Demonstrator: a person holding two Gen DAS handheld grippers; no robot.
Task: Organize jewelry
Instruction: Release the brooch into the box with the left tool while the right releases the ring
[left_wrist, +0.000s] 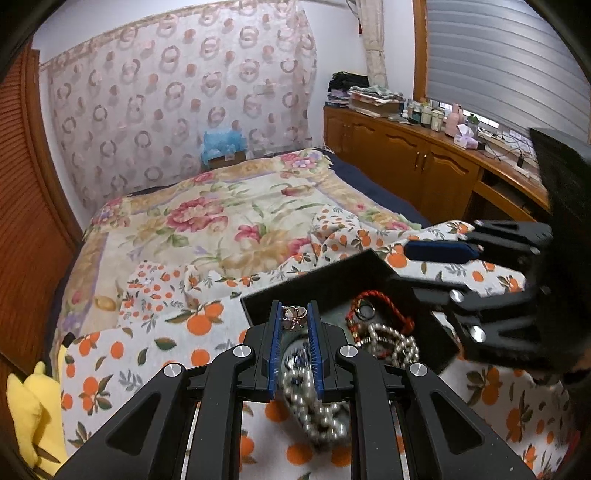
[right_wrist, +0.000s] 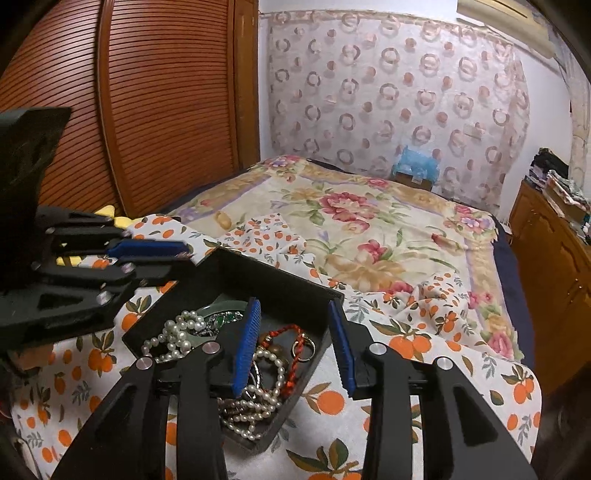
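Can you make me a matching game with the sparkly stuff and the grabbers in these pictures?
Things:
1. flower ring
2. red cord
3. right gripper
4. black tray

Clues:
A. jaws apart, nothing between its pads
B. pinched between blue pads
C. lying among the pearls
D. sitting on the orange-print cloth

Pairs: 1-B, 2-C, 3-A, 4-D. The left gripper is the one pinching the ring.
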